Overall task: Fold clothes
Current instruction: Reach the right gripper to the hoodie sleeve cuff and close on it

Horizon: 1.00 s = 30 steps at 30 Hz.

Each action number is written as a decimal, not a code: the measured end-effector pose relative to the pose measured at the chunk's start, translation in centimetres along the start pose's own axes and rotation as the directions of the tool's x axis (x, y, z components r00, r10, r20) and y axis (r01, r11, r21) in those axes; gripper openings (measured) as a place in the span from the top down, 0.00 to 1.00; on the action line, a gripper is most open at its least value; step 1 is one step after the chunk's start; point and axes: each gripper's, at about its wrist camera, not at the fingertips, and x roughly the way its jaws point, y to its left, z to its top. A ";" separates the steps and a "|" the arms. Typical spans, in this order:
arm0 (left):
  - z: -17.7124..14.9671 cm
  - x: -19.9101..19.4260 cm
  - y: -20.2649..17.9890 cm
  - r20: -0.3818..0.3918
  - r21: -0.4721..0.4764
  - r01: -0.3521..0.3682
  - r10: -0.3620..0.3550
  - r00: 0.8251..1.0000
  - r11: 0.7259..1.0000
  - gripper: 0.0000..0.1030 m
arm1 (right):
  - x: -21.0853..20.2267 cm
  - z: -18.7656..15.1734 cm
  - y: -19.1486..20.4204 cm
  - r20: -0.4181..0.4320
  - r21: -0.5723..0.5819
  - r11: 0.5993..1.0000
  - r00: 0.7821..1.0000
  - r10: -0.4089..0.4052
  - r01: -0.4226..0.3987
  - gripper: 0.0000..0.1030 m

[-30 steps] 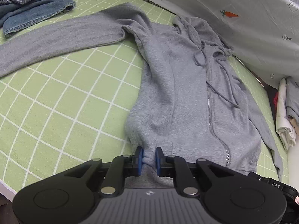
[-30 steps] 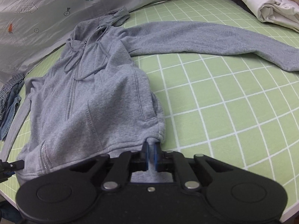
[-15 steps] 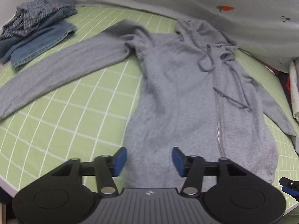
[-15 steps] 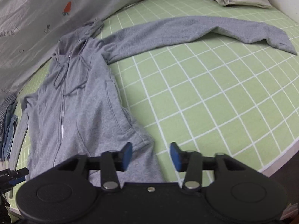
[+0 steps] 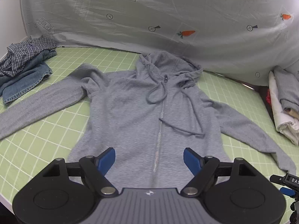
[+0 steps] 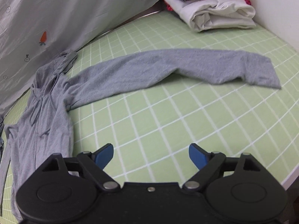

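Jaws wide on left gripper (image 5: 149, 158), right gripper (image 6: 151, 154); hoodie (image 5: 134, 112) flat.

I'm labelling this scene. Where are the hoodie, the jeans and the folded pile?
hoodie (image 5: 130, 115), left wrist view, chest panel beside the zip.
jeans (image 5: 24, 82), left wrist view, faded leg.
folded pile (image 6: 214, 13), right wrist view, white garment at the bottom.

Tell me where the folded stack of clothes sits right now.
The folded stack sits at the top right of the right wrist view, in the far corner of the green grid mat, beyond the hoodie's outstretched sleeve.
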 end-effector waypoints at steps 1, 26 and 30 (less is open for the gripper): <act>-0.3 -0.2 -1.0 0.005 -0.021 -0.004 0.004 1.000 1.000 0.16 | 0.2 0.8 -1.2 0.012 -0.012 1.000 1.000 -0.015 0.015 0.13; -3.8 0.4 -14.1 -0.106 -0.046 -0.097 0.092 0.990 0.994 0.15 | 5.5 8.2 -19.2 0.028 -0.030 0.978 0.978 -0.208 0.209 0.86; -3.6 0.3 -14.6 -0.100 -0.020 -0.084 0.082 0.992 0.996 0.15 | 3.5 7.0 -21.8 0.024 0.060 0.946 0.947 -0.320 0.319 0.86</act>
